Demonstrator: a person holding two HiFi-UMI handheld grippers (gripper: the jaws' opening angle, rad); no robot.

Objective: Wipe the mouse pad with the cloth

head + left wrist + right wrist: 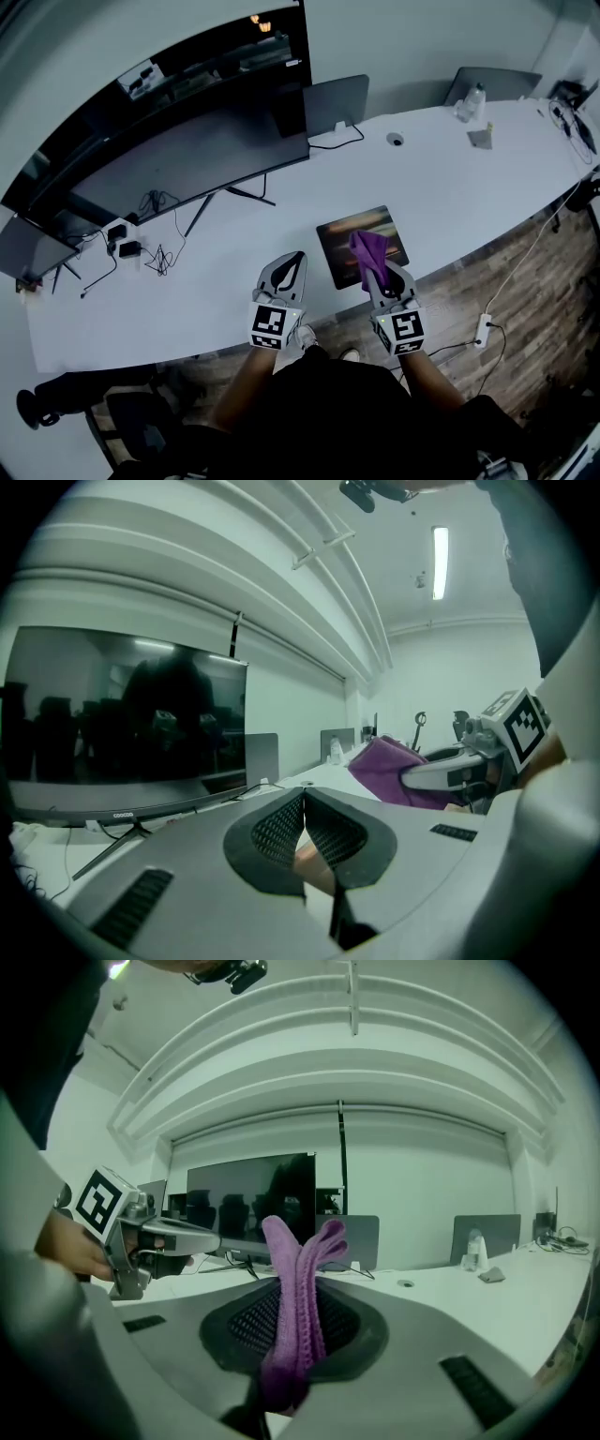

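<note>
A dark mouse pad (350,231) with a brownish picture lies near the white desk's front edge. My right gripper (389,273) is shut on a purple cloth (368,249), held bunched above the pad's near edge; in the right gripper view the folded cloth (298,1288) stands up between the jaws. My left gripper (288,267) hovers left of the pad with its jaws shut and nothing between them. In the left gripper view its closed tips (302,803) point across the desk, with the cloth (394,771) and the right gripper off to the right.
A wide curved monitor (178,141) stands at the back of the white desk (450,178), with cables (155,253) under it. A laptop (335,105), a bottle (472,101) and a small grey object (480,139) sit further right. A power strip (484,330) lies on the wooden floor.
</note>
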